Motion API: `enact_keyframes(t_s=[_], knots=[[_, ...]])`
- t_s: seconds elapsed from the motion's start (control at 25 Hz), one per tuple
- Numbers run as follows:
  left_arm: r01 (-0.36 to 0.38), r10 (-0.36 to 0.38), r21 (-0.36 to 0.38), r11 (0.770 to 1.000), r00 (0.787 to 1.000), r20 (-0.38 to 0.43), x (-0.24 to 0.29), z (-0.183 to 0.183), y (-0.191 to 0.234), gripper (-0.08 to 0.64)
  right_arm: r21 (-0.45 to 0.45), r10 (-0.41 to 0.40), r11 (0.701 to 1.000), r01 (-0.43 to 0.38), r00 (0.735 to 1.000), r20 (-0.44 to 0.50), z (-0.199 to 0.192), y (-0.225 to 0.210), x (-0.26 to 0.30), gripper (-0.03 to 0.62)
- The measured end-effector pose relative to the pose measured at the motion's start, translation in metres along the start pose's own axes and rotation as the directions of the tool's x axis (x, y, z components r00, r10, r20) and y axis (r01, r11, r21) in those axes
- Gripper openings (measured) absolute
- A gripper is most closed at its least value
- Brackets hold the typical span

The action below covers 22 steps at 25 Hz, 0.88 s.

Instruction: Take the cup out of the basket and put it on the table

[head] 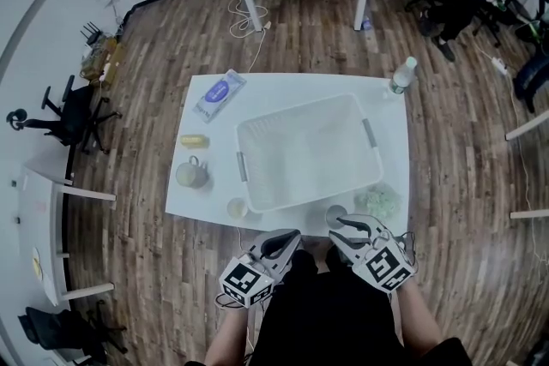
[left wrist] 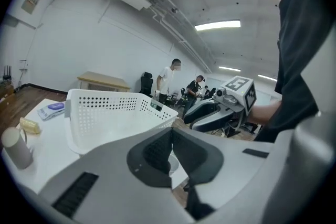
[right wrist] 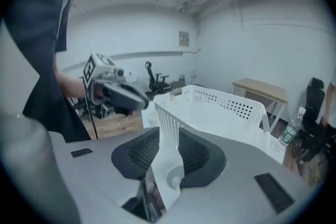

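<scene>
A: Where's the cup (head: pixel 336 214)?
B: On the desk (head: pixel 390 133), near edge, just outside the basket's (head: pixel 296 111) near right corner.
A: And the right gripper (right wrist: pixel 169 135)?
B: Fingers wide, gripping nothing. Its own view looks down through the gap onto the cup's rim; the head view shows the tips just beside the cup.
A: The left gripper (left wrist: pixel 171 132)?
B: Fingers pressed together, empty. Its view catches the mug (left wrist: pixel 16 147) at the desk's left, which the right gripper view misses; that one shows the bottle (right wrist: pixel 287 131) instead.

White basket (head: pixel 300 111), white table (head: pixel 283 90)
</scene>
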<state>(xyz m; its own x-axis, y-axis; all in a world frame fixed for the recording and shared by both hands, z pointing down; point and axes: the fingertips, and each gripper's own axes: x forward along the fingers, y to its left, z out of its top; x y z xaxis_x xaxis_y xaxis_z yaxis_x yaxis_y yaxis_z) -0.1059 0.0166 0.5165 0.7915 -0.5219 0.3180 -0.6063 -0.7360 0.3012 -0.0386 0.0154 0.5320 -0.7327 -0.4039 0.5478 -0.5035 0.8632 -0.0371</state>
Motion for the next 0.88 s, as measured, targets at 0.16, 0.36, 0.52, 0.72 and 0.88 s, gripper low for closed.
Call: enact_keyframes(t_s=[0.16, 0.36, 0.52, 0.72, 0.88], knots=[[0.02, -0.022, 0.019, 1.0, 0.996, 0.084, -0.003, 0.034, -0.011, 0.009, 0.109, -0.012, 0.994, -0.009, 0.982, 0.19, 0.041, 0.001, -0.022, 0.065], [0.019, -0.023, 0.025, 1.0, 0.986, 0.165, -0.005, 0.06, -0.022, 0.009, 0.175, 0.036, 0.98, -0.099, 0.942, 0.333, 0.066, 0.012, -0.043, 0.025], [0.033, -0.04, 0.044, 0.999, 0.984, 0.174, -0.003, 0.062, -0.031, 0.009, 0.155, 0.044, 0.981, -0.117, 0.914, 0.404, 0.074, 0.021, -0.05, 0.023], [0.034, -0.04, 0.036, 0.999, 0.981, 0.19, -0.002, 0.065, -0.037, 0.009, 0.124, 0.01, 0.99, -0.072, 0.896, 0.443, 0.085, 0.018, -0.051, 0.023], [0.035, -0.044, 0.053, 0.998, 0.98, 0.196, -0.003, 0.07, -0.039, 0.009, 0.123, 0.003, 0.99, -0.067, 0.889, 0.458, 0.091, 0.016, -0.053, 0.023]])
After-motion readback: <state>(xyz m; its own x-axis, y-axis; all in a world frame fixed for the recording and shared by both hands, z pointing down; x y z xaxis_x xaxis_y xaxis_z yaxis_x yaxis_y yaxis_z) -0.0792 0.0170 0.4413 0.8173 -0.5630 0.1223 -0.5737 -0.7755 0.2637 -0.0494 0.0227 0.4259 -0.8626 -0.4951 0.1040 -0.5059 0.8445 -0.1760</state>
